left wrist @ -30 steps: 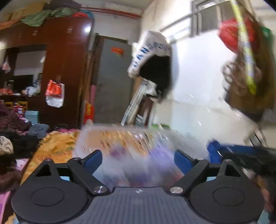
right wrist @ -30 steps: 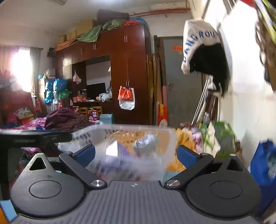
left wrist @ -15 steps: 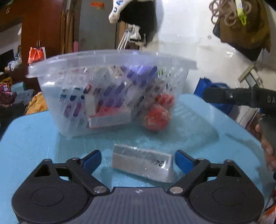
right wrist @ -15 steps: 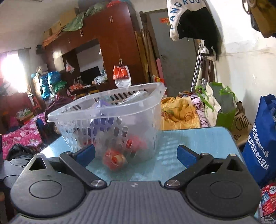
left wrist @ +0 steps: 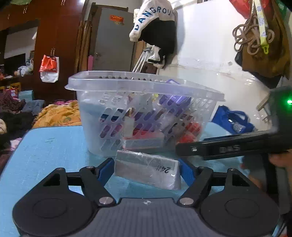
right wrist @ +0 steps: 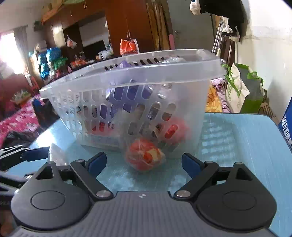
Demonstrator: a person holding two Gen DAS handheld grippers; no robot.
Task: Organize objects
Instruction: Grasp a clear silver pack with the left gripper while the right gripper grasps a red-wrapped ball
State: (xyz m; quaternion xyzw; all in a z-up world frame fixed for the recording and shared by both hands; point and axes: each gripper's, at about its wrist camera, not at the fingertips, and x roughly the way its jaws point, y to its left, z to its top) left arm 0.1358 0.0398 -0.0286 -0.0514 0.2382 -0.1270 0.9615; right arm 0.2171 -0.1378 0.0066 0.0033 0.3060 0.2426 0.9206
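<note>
On the wrapped grey box [left wrist: 147, 170] the handwritten mark "24" with a stroke after it can be read; the white cloth [left wrist: 151, 16] hanging on the wall carries blue letters "ANGROU", cut off at both ends. The left wrist view alone shows this box, lying on the blue worktop [left wrist: 45, 151] just in front of the clear slotted basket [left wrist: 146, 85], between the blue pads of the left gripper [left wrist: 147, 172]. Its jaws have just been closing and the pads stand just beside the box ends; whether they press on it I cannot tell. The right gripper's black body crosses that view at right, with faint letters too blurred to read.

The right wrist view alone shows a red-and-yellow wrapped ball [right wrist: 145, 156] on the worktop, touching the basket's near wall. It sits between the pads of the right gripper [right wrist: 144, 163], clear of both; these jaws have just been narrowing but remain apart.
</note>
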